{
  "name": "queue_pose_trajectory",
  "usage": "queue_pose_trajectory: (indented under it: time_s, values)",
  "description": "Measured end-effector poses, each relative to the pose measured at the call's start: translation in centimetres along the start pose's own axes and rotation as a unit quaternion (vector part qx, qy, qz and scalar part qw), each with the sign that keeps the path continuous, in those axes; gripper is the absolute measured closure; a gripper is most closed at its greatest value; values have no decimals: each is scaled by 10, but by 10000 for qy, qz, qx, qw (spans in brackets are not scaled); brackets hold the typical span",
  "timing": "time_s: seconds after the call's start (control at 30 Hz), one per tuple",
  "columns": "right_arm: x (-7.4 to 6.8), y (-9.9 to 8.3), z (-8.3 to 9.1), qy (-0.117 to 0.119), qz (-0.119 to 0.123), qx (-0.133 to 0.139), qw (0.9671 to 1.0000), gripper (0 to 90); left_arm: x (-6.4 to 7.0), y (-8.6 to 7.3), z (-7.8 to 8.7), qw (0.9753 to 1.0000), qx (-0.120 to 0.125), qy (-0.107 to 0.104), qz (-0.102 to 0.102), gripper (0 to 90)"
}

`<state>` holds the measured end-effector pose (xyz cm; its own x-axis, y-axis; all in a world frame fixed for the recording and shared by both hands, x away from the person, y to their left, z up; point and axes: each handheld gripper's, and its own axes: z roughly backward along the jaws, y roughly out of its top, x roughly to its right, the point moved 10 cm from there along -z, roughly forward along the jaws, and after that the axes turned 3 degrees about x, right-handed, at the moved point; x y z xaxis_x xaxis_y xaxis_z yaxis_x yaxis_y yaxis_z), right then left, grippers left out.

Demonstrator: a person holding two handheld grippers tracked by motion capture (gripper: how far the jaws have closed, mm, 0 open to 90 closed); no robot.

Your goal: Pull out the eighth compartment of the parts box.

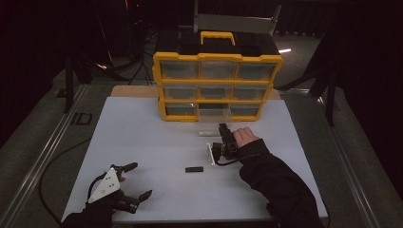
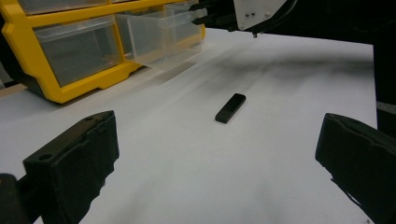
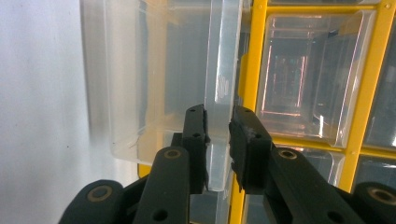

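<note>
Nearest to me, at the near left corner of the white table (image 1: 142,142), the left gripper (image 1: 134,180) waits with its jaws spread wide and nothing between them. It looks parked there on purpose, aimed across the bare surface at the small black bar (image 2: 230,108), which lies flat by itself near the middle of the table, well apart from both tools. From there the gripper would only have to slide forward to take it.

Farther off, toward the right, the right gripper (image 3: 218,126) is turned on its side and pinched closed on the front wall of the clear drawer (image 3: 159,84). The clear plastic sits squarely between the two black pads. That drawer belongs to the middle of the bottom row of the yellow organizer (image 1: 216,85) standing at the far edge, and it juts out toward the person. The sideways grip makes sense: the drawer's front lip stands upright, so the jaws must close across it to pull.

My guess is that the drawer is being drawn open to make a place for the bar. Whether anything is inside the drawer I cannot tell.
</note>
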<state>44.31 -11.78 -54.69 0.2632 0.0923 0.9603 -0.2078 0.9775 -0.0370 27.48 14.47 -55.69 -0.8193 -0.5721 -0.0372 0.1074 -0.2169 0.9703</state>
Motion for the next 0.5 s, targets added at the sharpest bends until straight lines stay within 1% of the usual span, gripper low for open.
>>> queue_pose_trajectory:
  time_s: [0.03,0.17,0.23,0.27,0.3,0.33,0.4,0.43,0.47,0.5]
  values:
    - [0,0,0,6,30,-1,10000,766,0,0,0,10000,-2,1,-2,0]
    - [1,1,-1,22,17,1,10000,763,0,0,0,10000,0,-2,-1,0]
    - [0,2,-1,8,-31,-10,10000,744,0,0,0,10000,0,1,1,0]
    - [0,2,-1,69,-9,19,10000,702,0,0,0,10000,4,1,2,0]
    - [-2,2,-2,94,-15,14,10000,679,0,0,0,10000,8,-1,5,0]
    - [-3,2,-2,111,43,32,9999,661,0,0,0,10000,8,-1,5,0]
    - [-4,3,-1,221,3,45,9997,606,-1,0,0,10000,7,23,3,0]
    - [-4,3,-1,221,3,45,9997,606,-1,0,0,10000,7,23,3,0]
    - [-5,4,-2,295,-28,52,9995,549,-1,0,0,10000,2,25,8,0]
    - [-9,3,-2,418,-58,-11,9991,427,-1,0,0,10000,1,21,12,0]
